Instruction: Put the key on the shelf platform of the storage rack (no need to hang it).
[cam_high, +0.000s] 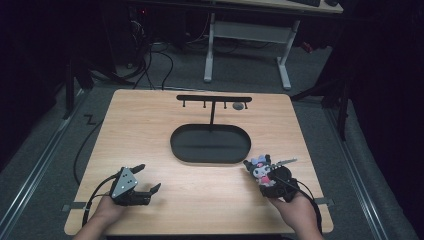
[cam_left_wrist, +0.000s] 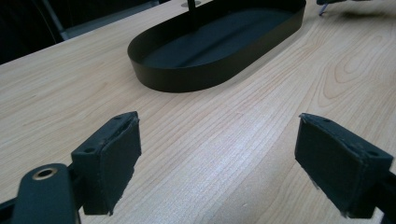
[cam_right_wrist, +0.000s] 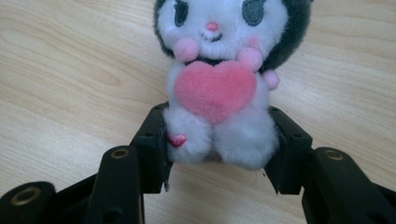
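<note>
Nearest the lens in the right gripper view, the right tool (cam_right_wrist: 215, 149) is clamped on the lower body of a plush toy (cam_right_wrist: 219, 79), a white and dark-eared figure hugging a pink heart. Its two black jaws press into the soft fur at either side, low down near the feet. From the high view the toy (cam_high: 261, 170) sits at the right front of the worktop (cam_high: 150, 130), just beside the near right end of the black oval tray (cam_high: 210, 145), with a small chain (cam_high: 286, 161) trailing from its head.

The grip is low and on yielding fur, so the top-heavy head may tip forward or the body may squeeze out if the toy is swung quickly. The loose chain could snag on the tray rim or on the hooks of the black stand (cam_high: 214, 99) rising behind the tray. Hanging it there probably needs the loop held steady.

The left tool (cam_high: 135, 186) rests at the left front with its jaws spread wide and nothing between them, well apart from the toy.
</note>
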